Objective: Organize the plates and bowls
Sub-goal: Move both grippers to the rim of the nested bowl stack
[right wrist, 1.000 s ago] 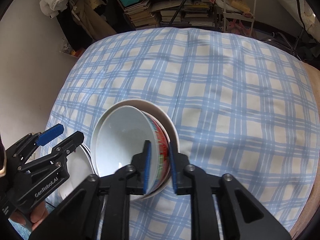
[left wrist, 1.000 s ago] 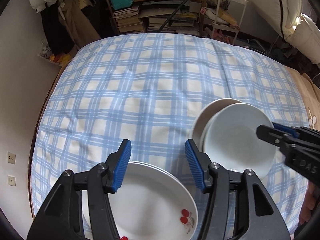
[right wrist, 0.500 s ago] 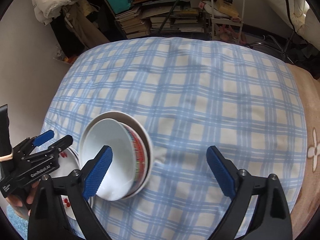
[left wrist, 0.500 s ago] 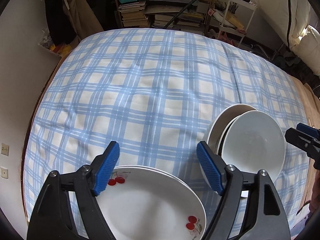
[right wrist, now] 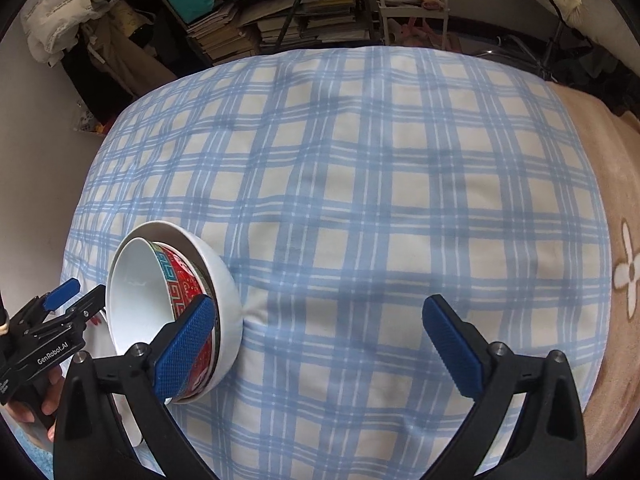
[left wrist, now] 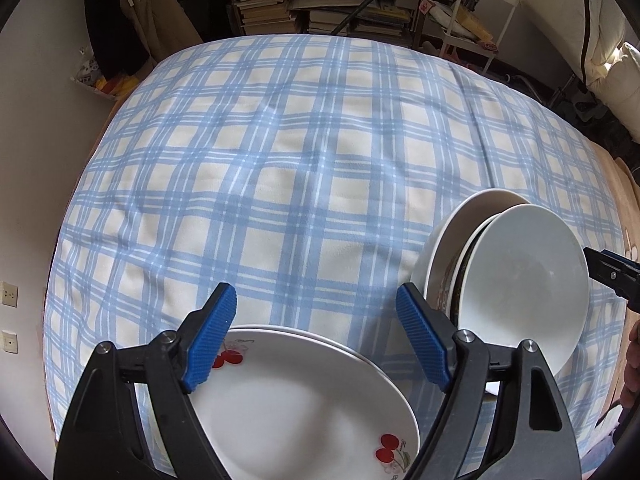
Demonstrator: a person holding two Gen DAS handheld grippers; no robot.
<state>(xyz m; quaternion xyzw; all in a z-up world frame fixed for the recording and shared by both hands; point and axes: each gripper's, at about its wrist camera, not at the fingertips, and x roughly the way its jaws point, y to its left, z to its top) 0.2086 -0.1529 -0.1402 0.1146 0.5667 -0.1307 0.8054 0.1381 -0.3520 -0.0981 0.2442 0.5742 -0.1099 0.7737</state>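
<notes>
A stack of white plates with red cherry prints (left wrist: 296, 404) lies on the blue plaid cloth (left wrist: 304, 152) at the near edge, under my open, empty left gripper (left wrist: 316, 336). To its right several nested bowls (left wrist: 520, 284) lean tilted; the inner one is plain white. In the right wrist view the same bowl stack (right wrist: 176, 304) shows a red patterned bowl (right wrist: 188, 288) between two white ones. My right gripper (right wrist: 320, 344) is open and empty, its left finger just in front of the bowls. Its tip (left wrist: 612, 276) shows at the left view's right edge.
The plaid cloth (right wrist: 360, 184) covers a soft bed-like surface, with a tan flower-print blanket (right wrist: 624, 280) at its right edge. Bookshelves with stacked books (left wrist: 328, 4) and a white wire rack (left wrist: 480, 12) stand beyond the far edge. A wall is on the left.
My right gripper let go of the red bowl's rim, opened wide and drew back. My left gripper opened wider and pulled back above the plates. The bowls stay nested and tilted.
</notes>
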